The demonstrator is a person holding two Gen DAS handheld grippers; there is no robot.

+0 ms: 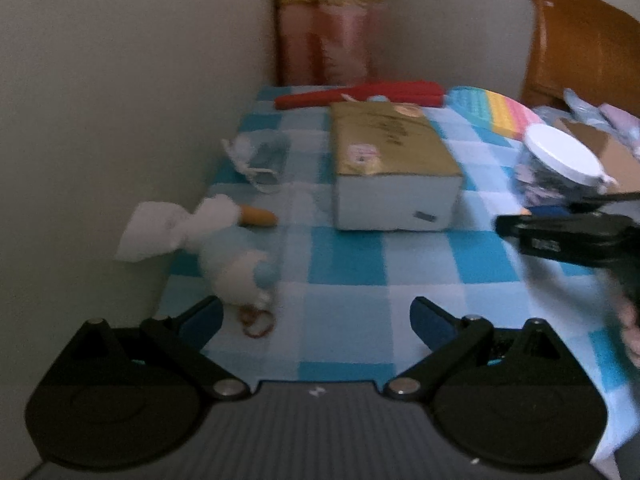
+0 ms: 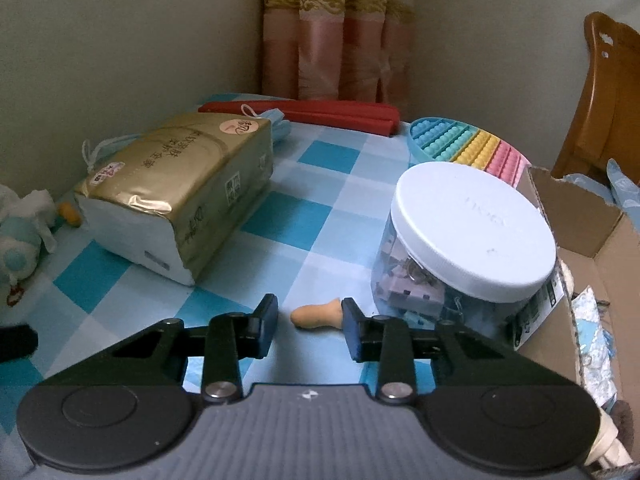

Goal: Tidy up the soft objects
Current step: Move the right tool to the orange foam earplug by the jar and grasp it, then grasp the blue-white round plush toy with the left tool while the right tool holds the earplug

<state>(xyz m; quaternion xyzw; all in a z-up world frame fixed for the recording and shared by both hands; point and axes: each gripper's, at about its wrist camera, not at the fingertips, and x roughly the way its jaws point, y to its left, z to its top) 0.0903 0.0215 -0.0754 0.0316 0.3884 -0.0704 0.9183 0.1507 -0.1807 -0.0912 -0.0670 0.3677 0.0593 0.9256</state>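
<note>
My left gripper is open and empty above the blue checked cloth. A white and pale blue plush toy lies just ahead of its left finger, by the wall. An orange earplug lies beyond the plush. My right gripper is open, with a second orange earplug lying on the cloth between its fingertips, near the right finger. A gold tissue pack lies at the left in the right wrist view and shows in the left wrist view. A blue face mask lies near the wall.
A jar with a white lid stands right of my right gripper. A cardboard box sits beyond it. A rainbow pop toy, a red folded item, a crumpled tissue and rubber bands are also there.
</note>
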